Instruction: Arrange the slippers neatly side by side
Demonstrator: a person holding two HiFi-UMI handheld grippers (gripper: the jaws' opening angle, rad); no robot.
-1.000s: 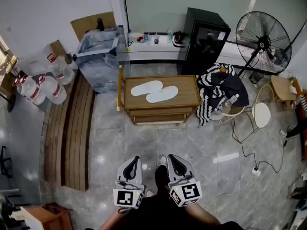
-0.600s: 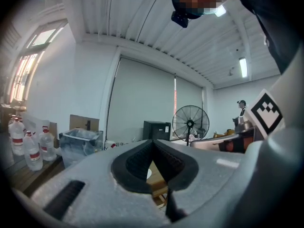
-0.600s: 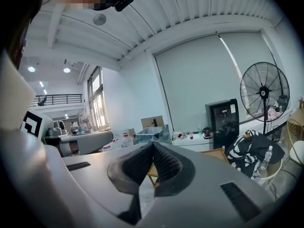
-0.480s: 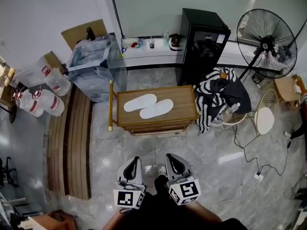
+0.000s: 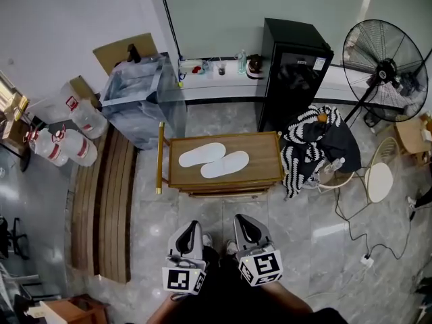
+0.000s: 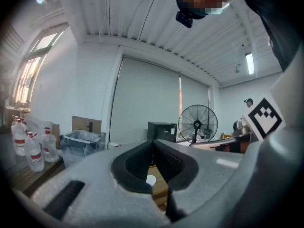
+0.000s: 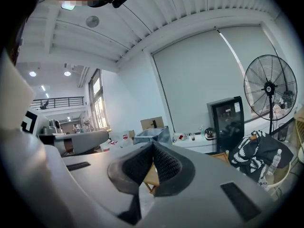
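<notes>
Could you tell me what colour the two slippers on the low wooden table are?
The slippers are plain white, lying on the brown table; the head view shows them best.

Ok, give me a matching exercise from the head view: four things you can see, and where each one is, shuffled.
Things:
1. slippers
2. standing fan
3. water jugs
4. striped cloth

Places:
A. far left of the head view
B. on the wooden table
C. draped just right of the table
D. top right of the head view

Pairs: 1-B, 2-D, 3-A, 4-C
</notes>
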